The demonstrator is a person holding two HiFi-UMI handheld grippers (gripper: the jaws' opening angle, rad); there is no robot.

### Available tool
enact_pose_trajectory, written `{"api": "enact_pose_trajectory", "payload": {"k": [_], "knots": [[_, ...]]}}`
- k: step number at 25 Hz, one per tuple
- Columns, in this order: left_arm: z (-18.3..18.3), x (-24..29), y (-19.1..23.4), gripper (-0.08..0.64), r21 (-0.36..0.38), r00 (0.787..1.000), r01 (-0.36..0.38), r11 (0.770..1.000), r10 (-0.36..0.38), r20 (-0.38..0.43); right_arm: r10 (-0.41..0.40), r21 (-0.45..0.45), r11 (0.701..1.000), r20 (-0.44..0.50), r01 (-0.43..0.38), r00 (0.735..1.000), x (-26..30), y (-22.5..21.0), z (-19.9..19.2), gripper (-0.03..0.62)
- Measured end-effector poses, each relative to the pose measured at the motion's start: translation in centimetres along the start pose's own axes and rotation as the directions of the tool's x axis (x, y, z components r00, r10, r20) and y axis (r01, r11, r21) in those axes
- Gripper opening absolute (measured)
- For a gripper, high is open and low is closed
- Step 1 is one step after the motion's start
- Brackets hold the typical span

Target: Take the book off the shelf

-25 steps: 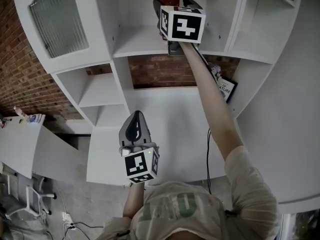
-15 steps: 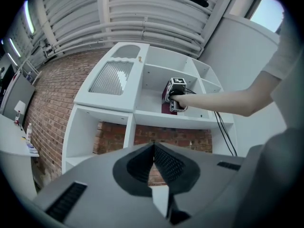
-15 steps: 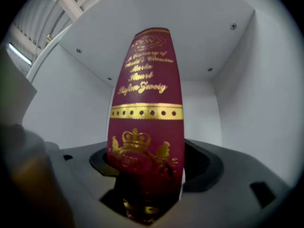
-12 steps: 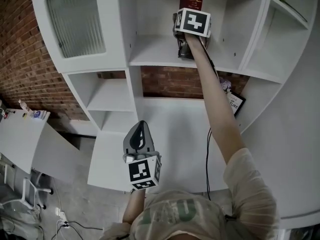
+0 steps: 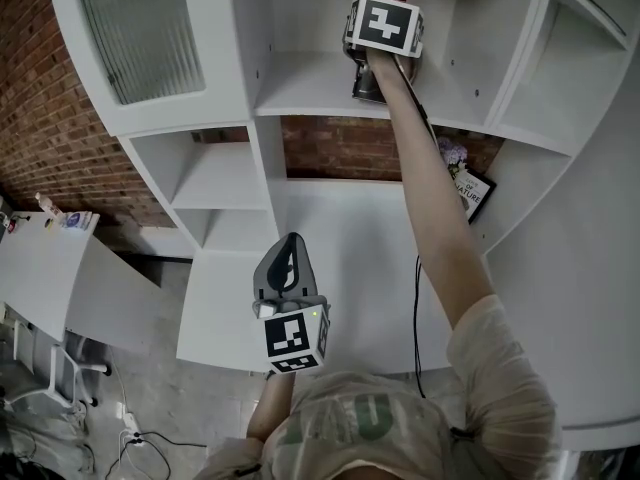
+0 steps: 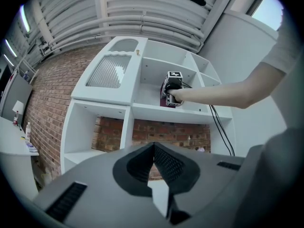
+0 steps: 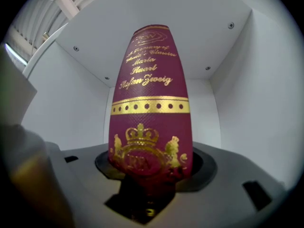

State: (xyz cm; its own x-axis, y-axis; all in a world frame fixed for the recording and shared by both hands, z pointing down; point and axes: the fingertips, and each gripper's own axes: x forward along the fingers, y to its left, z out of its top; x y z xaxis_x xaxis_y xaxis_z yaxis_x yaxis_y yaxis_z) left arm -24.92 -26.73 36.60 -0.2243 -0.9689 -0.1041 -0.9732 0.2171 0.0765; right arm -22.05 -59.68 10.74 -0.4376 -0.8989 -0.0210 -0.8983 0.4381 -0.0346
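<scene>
White shelving unit (image 5: 255, 158) set against a red brick wall (image 5: 335, 148). Entry one, right gripper (image 7: 151, 175): fingers clenched on the lower spine of the book (image 7: 151, 94), having just been closing, the spine filling the gap between them. Book: dark red cloth with gold lettering, a dotted gold band and a crowned crest. It stands upright, rising straight above the fingers, on the shelf (image 5: 305, 83) of the middle upper compartment. White side walls stand off to either side of the fingers, with the back panel beyond. Behind the fingers are the marker cube and an outstretched forearm (image 5: 430, 208) ending in a pale sleeve. Below and to the right of these fingers, in the open bay under the shelf, a small framed card (image 5: 470, 190) leans with pale flowers (image 5: 450, 153) just beside it. A dark cable (image 5: 418, 298) runs down the white surface beneath. Left of the fingers, one compartment over, is a cabinet door (image 5: 145, 33) of ribbed glass. Entry two, left gripper (image 6: 153, 148): fingers pressed together at the tips, nothing between them, held low and well apart from the book. The book and right gripper lie far ahead of and above these fingers. Far to the left of them stands a white bench (image 5: 40, 278) with a few small items at its far edge, too small to identify.
</scene>
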Motion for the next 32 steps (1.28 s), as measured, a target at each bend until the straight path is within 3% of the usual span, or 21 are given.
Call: {"api": "enact_pose_trajectory", "payload": {"k": [4,12,18,25,32], "knots": [[-0.2,-0.4,0.3,0.012,-0.004,1.000,-0.006,1.000,0.006,-0.005,0.024,-0.018,1.000,0.025,-0.024,0.999,0.6,0.6,0.9,0.241],[-0.3,-1.8,1.4,0.012,-0.010,1.000,-0.021,1.000,0.021,-0.010,-0.016,0.001,1.000,0.026,0.016,1.000,0.2,-0.3,0.3,0.238],[1.4,-2.5,2.0,0.012,-0.001,0.999,-0.032,0.999,0.032,0.024,0.026,0.030,0.999,-0.008,-0.026,1.000,-1.6,-0.1,0.1,0.238],[2.7,-1.4,0.7,0.012,0.001,0.999,0.002,1.000,-0.002,0.047,0.158,0.069,0.985,0.023,-0.160,0.987,-9.0,-0.6,0.5,0.238],[4.7,-0.7,-1.9,0.012,0.030,0.994,0.077,0.997,-0.079,0.069,0.236,0.002,0.970,0.200,-0.242,0.951,-19.7,-1.4,0.5,0.238]]}}
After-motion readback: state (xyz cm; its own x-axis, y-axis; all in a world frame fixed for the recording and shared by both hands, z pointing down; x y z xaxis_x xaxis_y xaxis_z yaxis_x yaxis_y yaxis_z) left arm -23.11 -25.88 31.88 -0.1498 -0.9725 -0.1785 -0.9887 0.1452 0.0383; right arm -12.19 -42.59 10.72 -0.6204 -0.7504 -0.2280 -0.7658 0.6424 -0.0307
